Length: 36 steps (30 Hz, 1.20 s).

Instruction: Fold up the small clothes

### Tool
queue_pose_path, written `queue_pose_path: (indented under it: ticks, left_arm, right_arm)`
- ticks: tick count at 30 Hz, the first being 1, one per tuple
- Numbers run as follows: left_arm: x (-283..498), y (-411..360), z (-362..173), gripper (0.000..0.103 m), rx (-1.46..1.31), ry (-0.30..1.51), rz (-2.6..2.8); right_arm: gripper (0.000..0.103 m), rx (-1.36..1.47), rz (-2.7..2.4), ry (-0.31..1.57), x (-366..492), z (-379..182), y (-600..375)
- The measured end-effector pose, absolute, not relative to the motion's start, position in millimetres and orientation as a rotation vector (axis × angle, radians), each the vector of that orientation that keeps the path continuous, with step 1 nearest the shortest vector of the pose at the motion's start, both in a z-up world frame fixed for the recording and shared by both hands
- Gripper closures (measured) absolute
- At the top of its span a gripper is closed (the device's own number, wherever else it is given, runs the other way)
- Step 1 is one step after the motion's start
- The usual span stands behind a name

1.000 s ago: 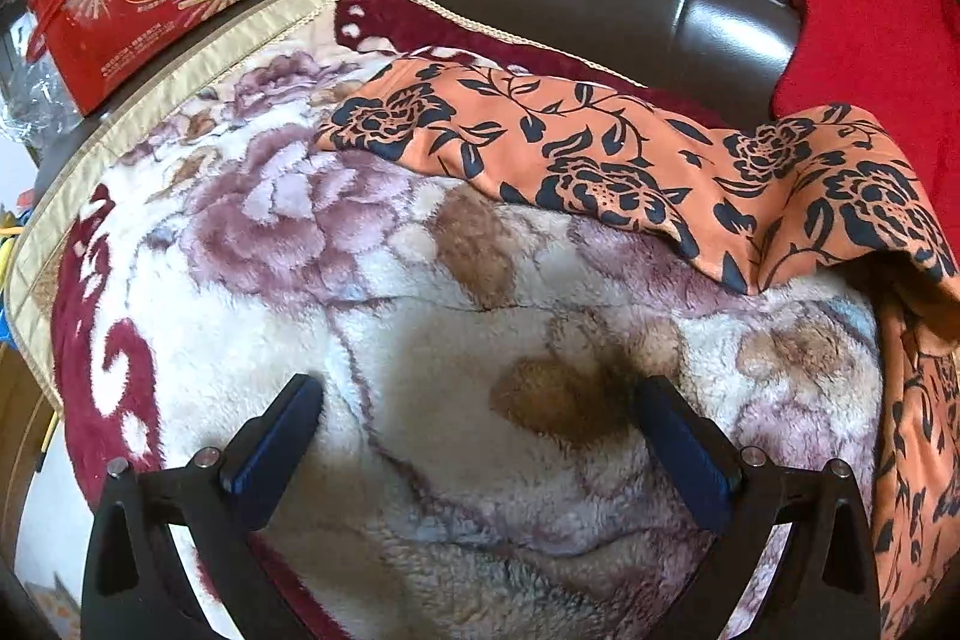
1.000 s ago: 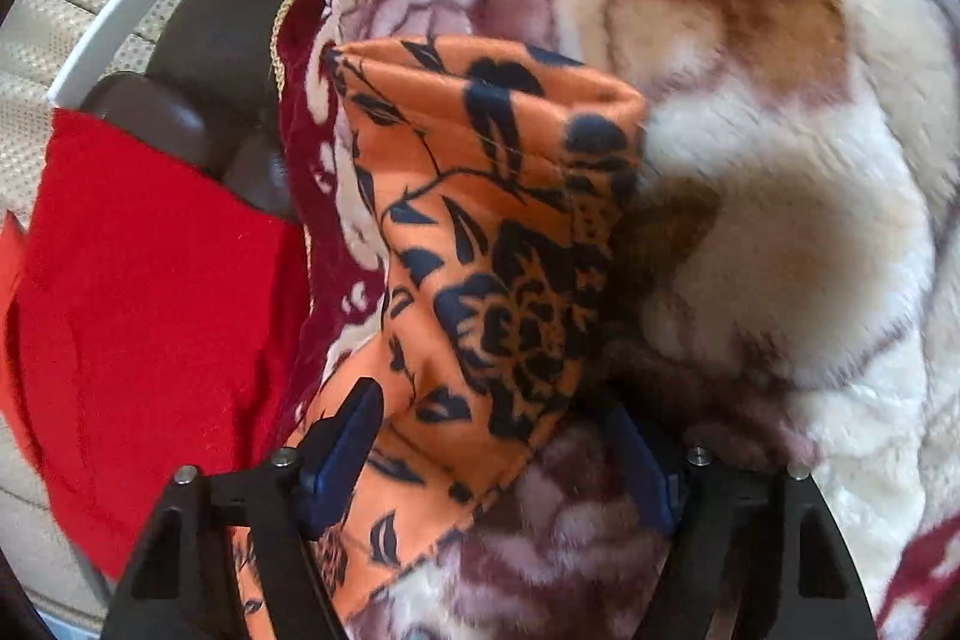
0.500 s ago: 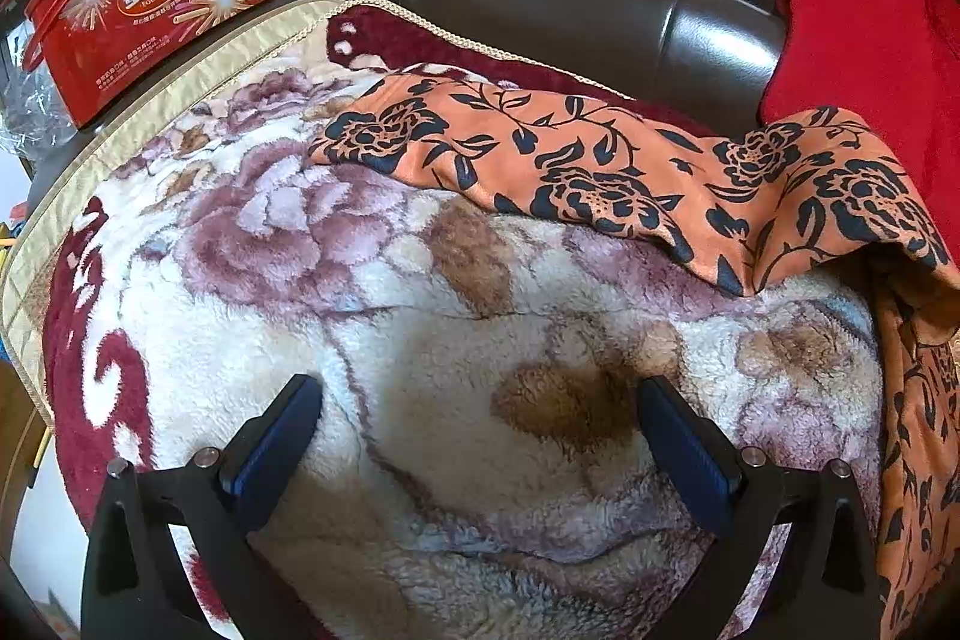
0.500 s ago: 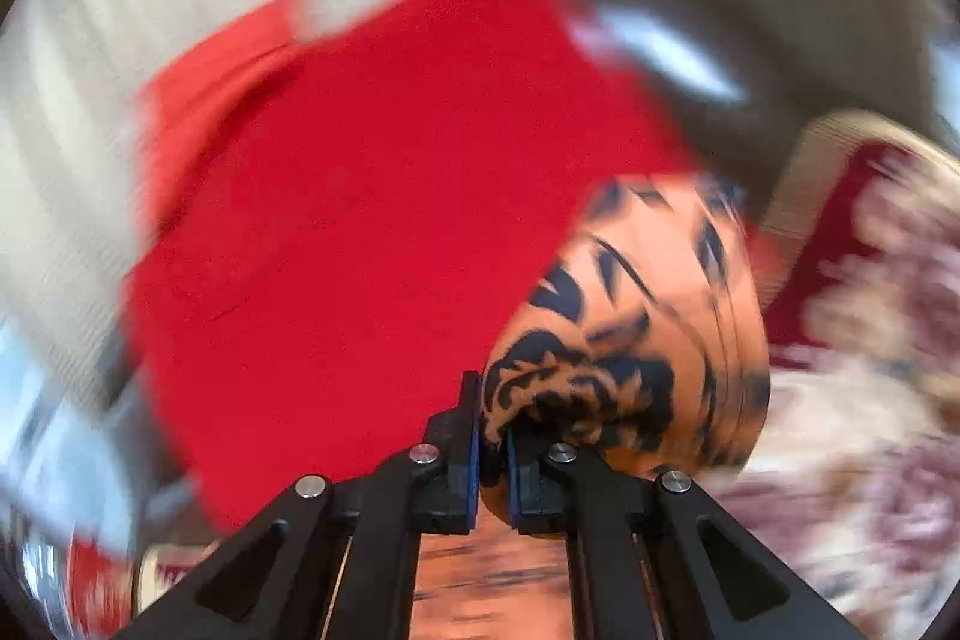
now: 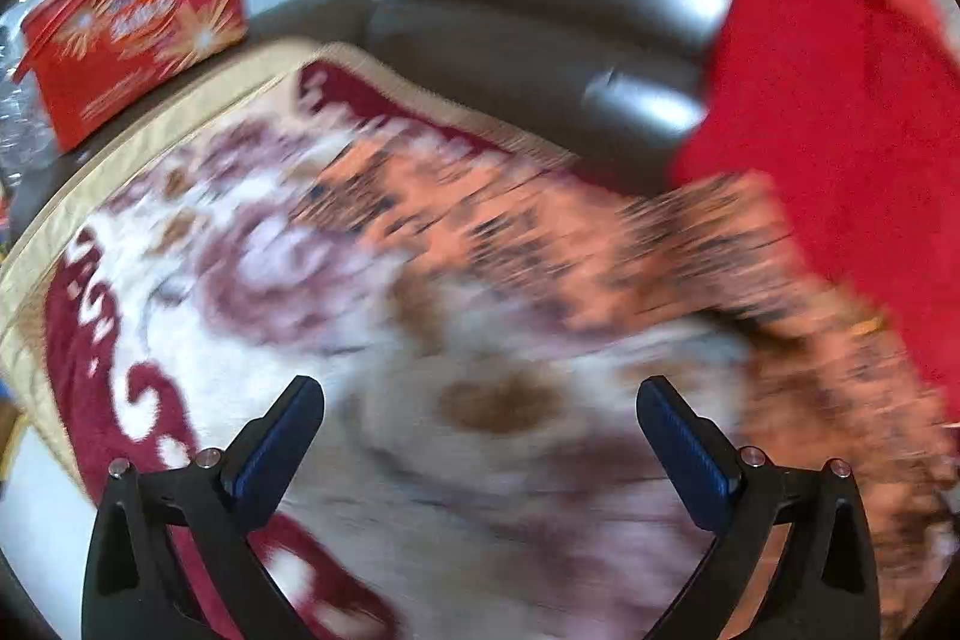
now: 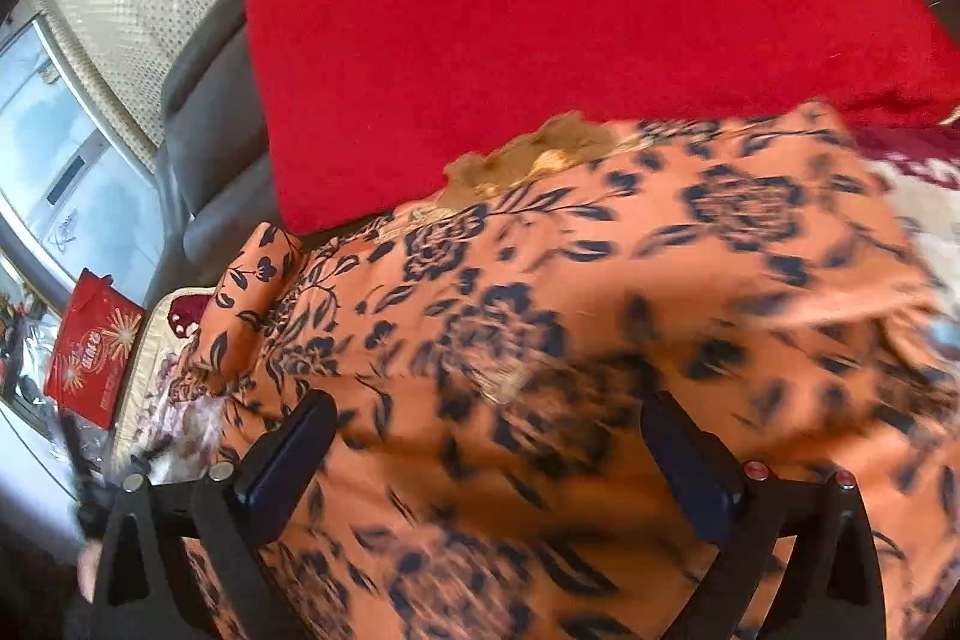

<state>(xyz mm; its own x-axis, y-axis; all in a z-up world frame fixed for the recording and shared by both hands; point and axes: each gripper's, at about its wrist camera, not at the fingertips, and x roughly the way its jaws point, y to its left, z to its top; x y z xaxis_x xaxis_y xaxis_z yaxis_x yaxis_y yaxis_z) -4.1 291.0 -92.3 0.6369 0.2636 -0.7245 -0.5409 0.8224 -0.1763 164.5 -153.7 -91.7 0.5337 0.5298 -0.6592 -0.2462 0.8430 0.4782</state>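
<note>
Right gripper (image 6: 486,451): jaws spread wide and opening, low in the right wrist frame, with nothing pinched; only the orange cloth with dark flowers (image 6: 600,292) seen behind the gap, not pressed by the pads. Cloth filling the middle and lower part of that frame, blurred toward the lower right, so folds there hard to make out. A brown inner patch at its upper edge, touching the red fabric (image 6: 540,10) that fills the top of the frame. At the far left, small and partly cut off, a red box with gold starbursts (image 6: 93,349); shut or open cannot be told, nothing of its content visible. Just beside it, a strip of the plush flowered blanket (image 6: 180,400), mostly hidden under the cloth.

Left gripper (image 5: 480,430): jaws also spread wide at the bottom of the left wrist frame, empty, with the blanket (image 5: 390,460) behind the gap. Whole picture smeared by motion. Orange cloth (image 5: 540,232) lying across the middle, from centre toward the right edge and down the lower right, pattern unreadable. Red fabric (image 5: 840,100) at upper right, cut by the frame edge. Dark leather sofa back (image 5: 540,10) at the top centre. Red box (image 5: 132,40) at upper left, lettering too blurred to read, inside not visible.
</note>
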Motion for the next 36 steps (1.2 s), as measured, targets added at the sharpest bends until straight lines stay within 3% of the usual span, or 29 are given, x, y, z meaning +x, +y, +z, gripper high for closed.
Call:
queue_pose_path:
  ticks: [6, 10, 11, 13, 14, 15, 16, 21, 25, 26, 27, 31, 32, 36]
  left_arm:
    - [64, 185, -47, 0.000, -0.430, 0.761, 0.048]
    - [144, 138, -86, 0.000, -0.413, 0.904, 0.013]
    - [157, 134, -101, 0.005, -0.409, 0.954, 0.037]
    - [181, 138, -142, 0.048, -0.431, 1.090, 0.121]
    - [186, 140, -152, 0.075, -0.402, 1.110, 0.168]
    - [185, 140, -148, 0.092, -0.365, 1.064, 0.190]
    - [185, 138, -142, 0.094, -0.333, 1.038, 0.195]
    - [174, 137, -104, 0.093, -0.301, 0.876, 0.264]
    - [186, 134, -151, 0.087, -0.158, 0.997, 0.294]
    - [183, 131, -145, 0.083, -0.134, 0.959, 0.293]
    - [182, 129, -139, 0.069, -0.129, 0.968, 0.288]
    - [172, 133, -124, 0.041, -0.179, 0.892, 0.248]
    - [173, 133, -127, 0.036, -0.163, 0.899, 0.243]
    - [173, 130, -151, 0.036, -0.110, 0.940, 0.239]
  right_arm:
    - [0.000, 0.319, 0.499, 0.847, 154, -100, -168]
    - [0.000, 0.386, 0.544, 0.822, 154, -112, -178]
    - [0.001, 0.421, 0.556, 0.810, 154, -115, -185]
    - [0.001, 0.461, 0.573, 0.791, 154, -120, -189]
    - [0.001, 0.473, 0.578, 0.785, 154, -121, -191]
    - [0.001, 0.478, 0.578, 0.780, 153, -122, -192]
    - [0.001, 0.472, 0.575, 0.778, 152, -121, -191]
    - [0.001, 0.493, 0.592, 0.756, 149, -123, -195]
    - [0.001, 0.521, 0.606, 0.749, 149, -124, -200]
    - [0.001, 0.523, 0.606, 0.755, 150, -124, -200]
    - [0.001, 0.522, 0.604, 0.767, 150, -122, -201]
    - [0.001, 0.558, 0.618, 0.817, 162, -88, -215]
    - [0.000, 0.565, 0.612, 0.786, 165, -77, -220]
    - [0.000, 0.616, 0.526, 0.740, 218, -51, -258]
